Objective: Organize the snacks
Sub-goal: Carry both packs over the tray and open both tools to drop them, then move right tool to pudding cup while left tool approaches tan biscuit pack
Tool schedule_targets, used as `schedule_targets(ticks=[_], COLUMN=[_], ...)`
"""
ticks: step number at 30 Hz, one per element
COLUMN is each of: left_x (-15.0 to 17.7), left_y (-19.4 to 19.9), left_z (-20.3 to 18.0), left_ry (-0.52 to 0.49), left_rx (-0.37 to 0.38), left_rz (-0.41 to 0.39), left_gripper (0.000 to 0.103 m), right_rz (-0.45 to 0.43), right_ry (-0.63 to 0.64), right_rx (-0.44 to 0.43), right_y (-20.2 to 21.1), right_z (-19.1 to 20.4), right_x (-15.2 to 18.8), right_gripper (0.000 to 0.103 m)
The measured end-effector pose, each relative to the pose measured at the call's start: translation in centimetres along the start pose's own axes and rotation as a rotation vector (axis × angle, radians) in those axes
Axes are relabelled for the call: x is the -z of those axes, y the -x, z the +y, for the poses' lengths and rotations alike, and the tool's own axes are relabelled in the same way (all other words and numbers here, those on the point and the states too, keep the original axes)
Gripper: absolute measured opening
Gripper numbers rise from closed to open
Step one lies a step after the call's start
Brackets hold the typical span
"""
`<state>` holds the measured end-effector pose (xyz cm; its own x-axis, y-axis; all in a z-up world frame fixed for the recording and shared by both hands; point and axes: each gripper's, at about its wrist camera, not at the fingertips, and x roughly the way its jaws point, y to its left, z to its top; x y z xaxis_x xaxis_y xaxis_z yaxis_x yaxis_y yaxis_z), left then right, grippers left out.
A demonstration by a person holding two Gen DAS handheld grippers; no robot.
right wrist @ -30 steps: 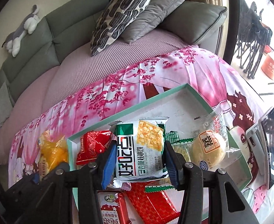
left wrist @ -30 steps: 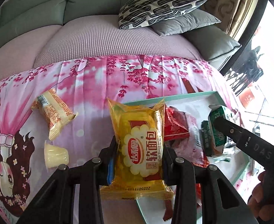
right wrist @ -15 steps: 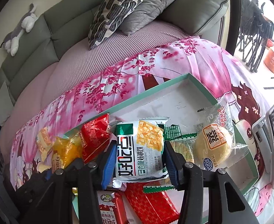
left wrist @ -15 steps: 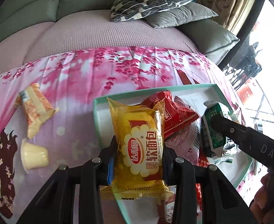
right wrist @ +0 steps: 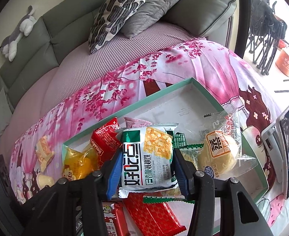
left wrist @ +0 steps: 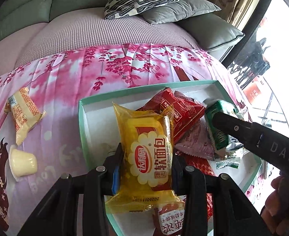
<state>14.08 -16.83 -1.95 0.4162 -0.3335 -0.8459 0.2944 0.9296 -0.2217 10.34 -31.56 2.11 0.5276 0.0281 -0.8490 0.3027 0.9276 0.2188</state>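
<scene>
My left gripper (left wrist: 144, 167) is shut on a yellow soft-bread packet (left wrist: 146, 157) and holds it over the left end of the teal-rimmed white tray (left wrist: 81, 118). My right gripper (right wrist: 146, 167) is shut on a white and green walnut-cake packet (right wrist: 148, 157) over the tray (right wrist: 209, 96); it also shows in the left wrist view (left wrist: 217, 125). The yellow packet shows in the right wrist view (right wrist: 79, 163). Red packets (left wrist: 179, 114), a round bun in clear wrap (right wrist: 219, 149) and other snacks lie in the tray.
A yellow-orange snack packet (left wrist: 22, 114) and a pale jelly cup (left wrist: 22, 161) lie on the pink floral cloth (left wrist: 105, 66) left of the tray. Cushions (right wrist: 120, 11) sit on the sofa behind. A phone on a stand (right wrist: 286, 149) stands right of the tray.
My left gripper has moved right with the yellow packet, from over the cloth to over the tray's left end. My right gripper has stayed almost still with its packet.
</scene>
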Motion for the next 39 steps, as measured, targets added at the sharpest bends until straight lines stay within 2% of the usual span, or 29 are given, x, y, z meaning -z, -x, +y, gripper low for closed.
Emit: schedule_targets(ticks=[4,7,10,12,14,20,22,27,31,35,39], left_x=[-0.2,-0.5,-0.6,-0.7,-0.8,-1.1,-1.2,-1.5,-1.4,-1.0,-0.5], left_y=[0.6,1.4,1.9,2.3,2.8,4.5,5.1,6.2,6.2,6.3,6.6], left_z=[0.2,0.3,0.3,0.4,0.5,1.9,2.7,5.0,7.0,9.2,10.8], left_ry=[-0.002,0.006,0.011,0.019,0.025,0.089,0.121,0.205,0.275,0.323,0.368], left_rx=[-0.009,-0.004,-0.004,-0.003,-0.007,-0.082,-0.095,-0.133,-0.178,-0.256,-0.284], left_rz=[-0.009,-0.019,-0.015,-0.013,-0.010,-0.045,-0.065,-0.111,-0.116,-0.110,-0.115], left_gripper=[0.063,0.067,0.074,0.076,0.078,0.080,0.080,0.081,0.085,0.087,0.093], right_rz=[0.008,0.004,-0.002,-0.006,-0.015,-0.035,-0.035,-0.037,-0.033,-0.021,-0.018], right_ry=[-0.002,-0.002,-0.008,-0.014,-0.013,-0.009,-0.010,-0.002,0.012,0.058,0.121], right_rx=[-0.004,0.004,0.006,0.007,0.008,0.006,0.002,0.001,0.000,-0.020,-0.042], right_y=[-0.1,0.1,0.4,0.6,0.9,1.4,1.4,1.4,1.2,0.9,0.7], right_z=[0.0,0.0,-0.2,-0.4,-0.5,-0.5,-0.5,-0.3,0.3,2.1,4.4], right_x=[0.0,0.0,-0.1,-0.1,-0.2,-0.3,-0.2,-0.2,0.0,0.4,1.0], right_gripper=[0.061,0.069,0.071,0.077,0.079,0.084,0.094,0.095,0.095,0.095,0.099])
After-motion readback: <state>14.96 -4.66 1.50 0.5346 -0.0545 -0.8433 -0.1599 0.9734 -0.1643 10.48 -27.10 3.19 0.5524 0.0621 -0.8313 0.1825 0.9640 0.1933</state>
